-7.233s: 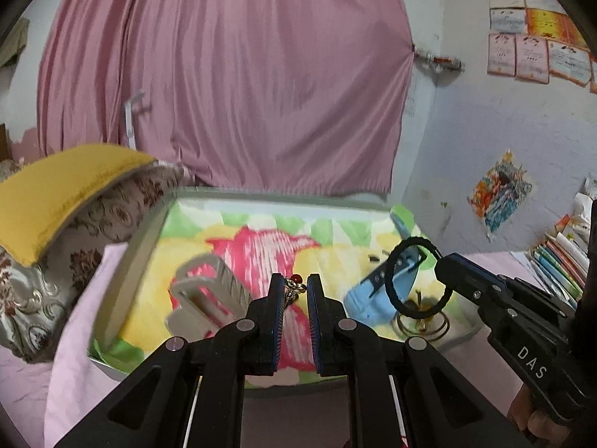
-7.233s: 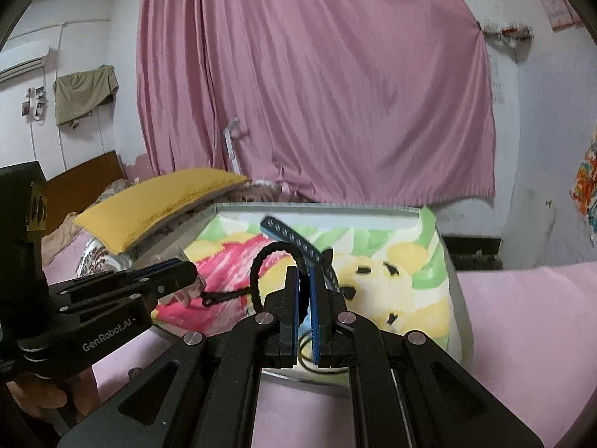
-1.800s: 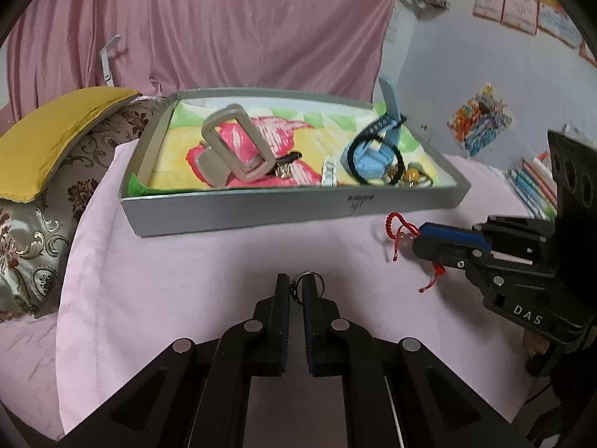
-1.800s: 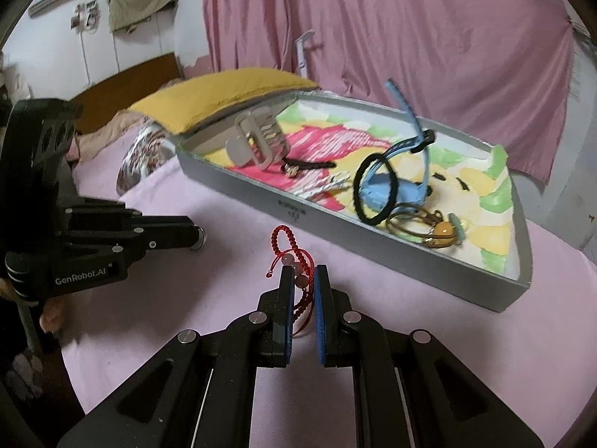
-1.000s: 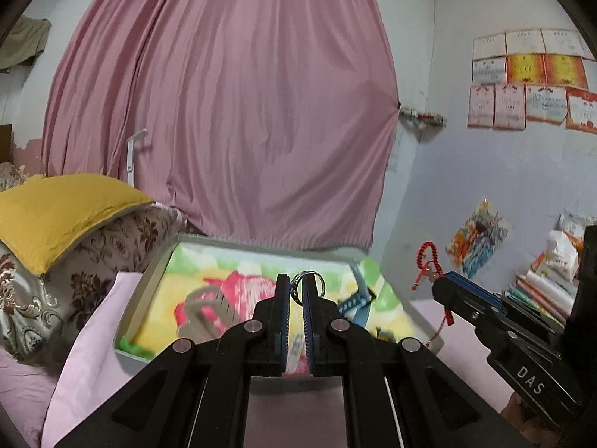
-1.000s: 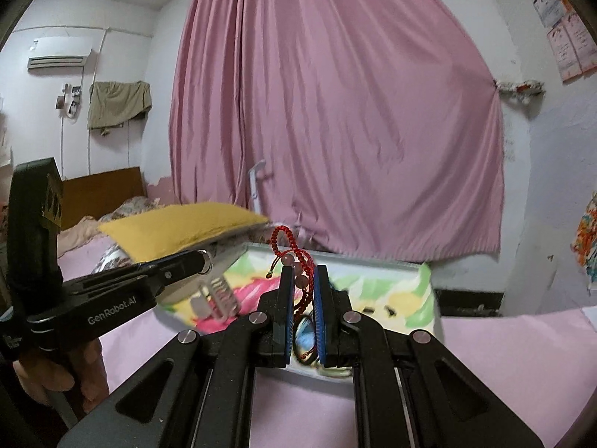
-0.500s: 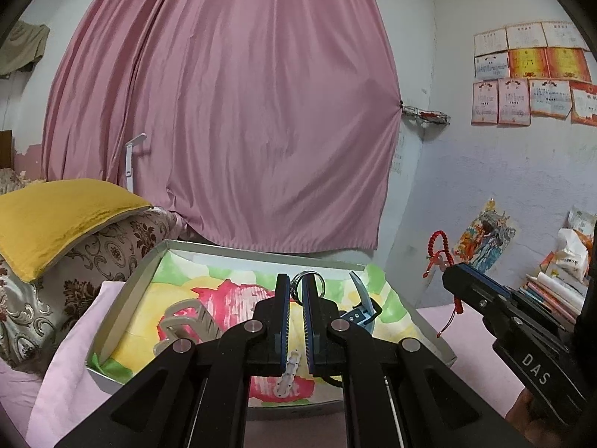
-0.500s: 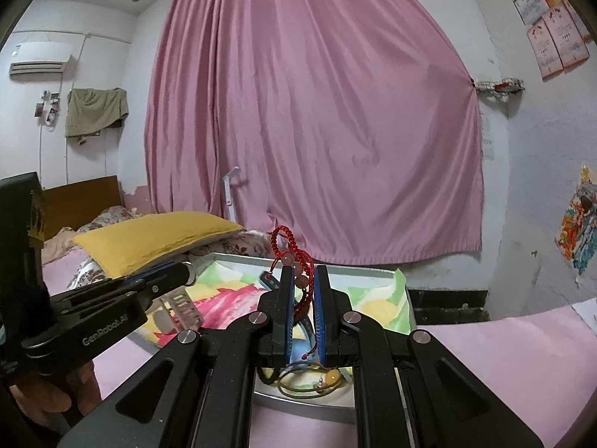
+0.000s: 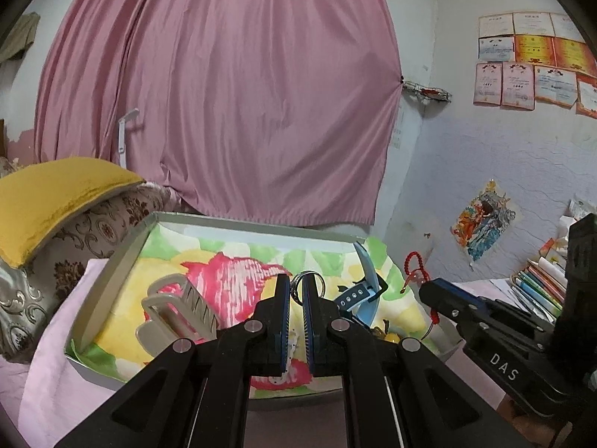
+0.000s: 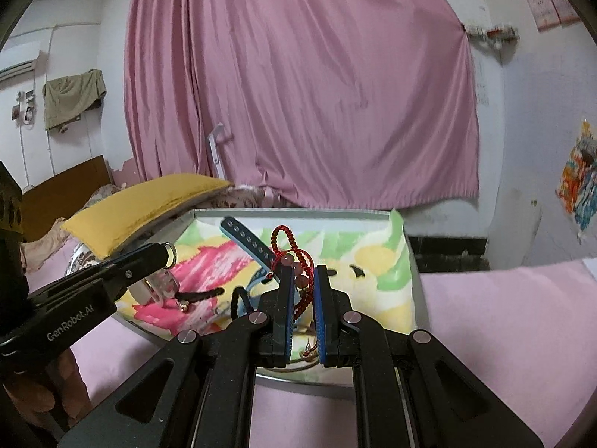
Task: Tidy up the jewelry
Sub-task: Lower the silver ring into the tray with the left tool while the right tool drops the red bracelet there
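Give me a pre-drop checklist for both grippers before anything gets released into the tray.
1. Left gripper shut on the small silver metal ring: ok.
2. Right gripper shut on the red braided cord bracelet with pink beads: ok.
3. Both grippers over the shallow grey tray with the colourful cartoon lining: ok for the left; the right sits near its front rim, cannot tell.
4. Bare lining below the ring: cannot tell, the fingers hide it.
5. Bracelet cord clear of the blue perforated watch strap: cannot tell, they overlap in view.
6. Grippers apart from each other: ok.
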